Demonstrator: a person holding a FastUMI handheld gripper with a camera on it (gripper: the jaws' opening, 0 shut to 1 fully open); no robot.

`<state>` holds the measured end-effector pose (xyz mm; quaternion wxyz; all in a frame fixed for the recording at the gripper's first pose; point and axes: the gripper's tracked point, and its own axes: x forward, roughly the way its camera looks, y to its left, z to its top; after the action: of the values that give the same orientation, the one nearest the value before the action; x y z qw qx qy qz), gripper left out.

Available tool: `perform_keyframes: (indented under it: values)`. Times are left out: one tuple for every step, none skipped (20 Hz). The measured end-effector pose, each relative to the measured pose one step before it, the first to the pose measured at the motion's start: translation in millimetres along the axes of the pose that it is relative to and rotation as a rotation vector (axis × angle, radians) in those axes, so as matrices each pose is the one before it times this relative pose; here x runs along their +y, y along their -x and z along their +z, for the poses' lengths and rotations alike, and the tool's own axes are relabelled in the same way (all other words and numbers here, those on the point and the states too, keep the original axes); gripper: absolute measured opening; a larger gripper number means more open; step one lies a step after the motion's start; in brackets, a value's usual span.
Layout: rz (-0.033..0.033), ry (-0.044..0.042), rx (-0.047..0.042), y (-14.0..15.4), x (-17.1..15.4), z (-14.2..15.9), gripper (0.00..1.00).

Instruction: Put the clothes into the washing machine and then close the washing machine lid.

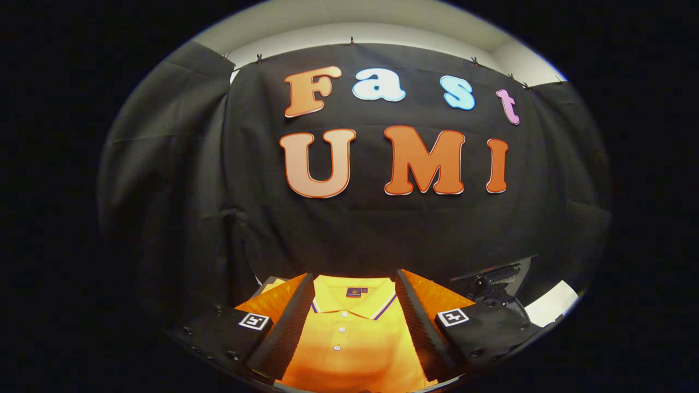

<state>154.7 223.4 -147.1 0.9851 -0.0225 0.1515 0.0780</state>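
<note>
A yellow polo shirt lies flat below me, its collar with striped trim and buttoned placket facing up. My gripper is open, with one finger on each side of the collar and the shirt showing in the gap between them. Whether the fingers touch the cloth I cannot tell. A dark machine part sits just beyond the right finger, against the booth wall.
The black cloth wall hangs close behind the shirt and wraps round on the left. A white surface shows to the right of the dark part. A pale ceiling strip runs above the cloth.
</note>
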Motion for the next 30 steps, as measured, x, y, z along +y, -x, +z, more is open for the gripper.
perform_keyframes:
  values:
    - [-0.00351, -0.00143, 0.01942, -7.75, 3.03, -7.61, 0.96]
    - [-0.00147, 0.00290, 0.02605, -7.21, 1.27, -8.58, 0.96]
    - [-0.00193, -0.00729, 0.01480, -6.42, 1.97, -6.66, 0.96]
    - [-0.00293, -0.00846, 0.01778, -6.56, 1.66, -5.56, 0.96]
    - [-0.00378, -0.00352, 0.02888, -5.78, 0.18, -9.16, 0.96]
    - [-0.00227, -0.00533, 0.02510, -6.66, 1.69, -8.63, 0.96]
    - [-0.00117, -0.00271, 0.02510, -4.45, 0.84, -7.63, 0.96]
    - [-0.00864, 0.00044, 0.01915, -4.72, 0.34, -5.58, 0.96]
    - [-0.00258, 0.00585, 0.02309, -4.76, 0.58, -6.18, 0.96]
    - [0.00255, 0.00291, 0.02982, -4.94, 3.06, -8.94, 0.96]
    - [-0.00100, -0.00436, 0.03169, -4.53, 1.71, -7.96, 0.96]
    - [0.00100, -0.00539, 0.03455, -3.91, 1.64, -7.97, 0.96]
    - [-0.00589, -0.00832, 0.02426, -4.00, -0.81, -5.00, 0.96]
    - [-0.00722, -0.00467, 0.01992, -3.72, -2.09, -2.49, 0.96]
    - [-0.00887, -0.00477, 0.01893, -2.69, -1.90, -3.79, 0.96]
    - [-0.00959, -0.00158, 0.02072, -0.80, -1.98, -4.53, 0.96]
    - [-0.00629, -0.00919, 0.01427, -1.36, -1.81, -2.27, 0.96]
    - [-0.00425, -0.00731, 0.02416, 0.42, -0.49, -4.76, 0.96]
    - [-0.00316, -0.00869, 0.01986, -0.63, -1.37, -4.03, 0.96]
    - [-0.00219, 0.00117, -0.01222, -2.99, 1.53, 3.50, 0.96]
    - [-0.00212, 0.00945, 0.02604, -0.27, -0.47, -3.40, 0.96]
    - [-0.00307, -0.00100, 0.00437, 1.07, 0.46, 1.39, 0.96]
    - [0.00046, 0.00739, 0.01556, 0.79, 0.42, -0.89, 0.96]
    - [0.00414, 0.00862, 0.01926, 0.54, -0.67, -0.62, 0.97]
    - [-0.00078, -0.00937, 0.00501, -0.29, 0.50, 1.96, 0.97]
    - [-0.00387, -0.00585, 0.01050, -0.64, 0.05, -0.57, 0.98]
    - [-0.00369, 0.00244, 0.00490, -0.99, 0.09, 0.80, 0.97]
    - [0.00146, 0.00937, 0.00835, 1.69, -0.09, -1.04, 0.97]
    - [-0.00264, -0.00047, 0.00082, 0.08, 0.37, 0.28, 0.98]
    - [-0.00210, -0.00279, 0.00113, -0.99, 0.36, 0.15, 0.98]
